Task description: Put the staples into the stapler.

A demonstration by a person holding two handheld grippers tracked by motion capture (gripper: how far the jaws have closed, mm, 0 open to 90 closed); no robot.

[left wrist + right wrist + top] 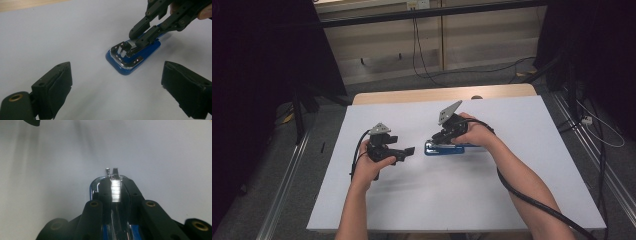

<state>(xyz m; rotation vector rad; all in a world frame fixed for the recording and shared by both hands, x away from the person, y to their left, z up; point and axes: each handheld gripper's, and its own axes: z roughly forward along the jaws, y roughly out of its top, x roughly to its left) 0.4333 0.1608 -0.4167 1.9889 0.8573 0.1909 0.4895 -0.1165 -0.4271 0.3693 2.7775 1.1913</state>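
A blue stapler (pixel 447 149) lies opened flat on the white table top (pixel 462 195), its chrome staple channel (pixel 126 56) facing up. My right gripper (pixel 439 137) is tilted down over the channel, shut on a short silver strip of staples (pixel 115 191). The strip sits low in the channel between the pads. The left gripper view shows that gripper (pixel 133 45) and the silver strip (pixel 130 44) at its tips. My left gripper (pixel 406 151) hovers to the left of the stapler, pointing at it, open with nothing between its fingers (pixel 53 86).
The white top covers a wooden table whose far edge (pixel 442 94) shows beyond it. Cables (pixel 532 197) trail from both grippers along the person's forearms. Dark stands and floor cables surround the table.
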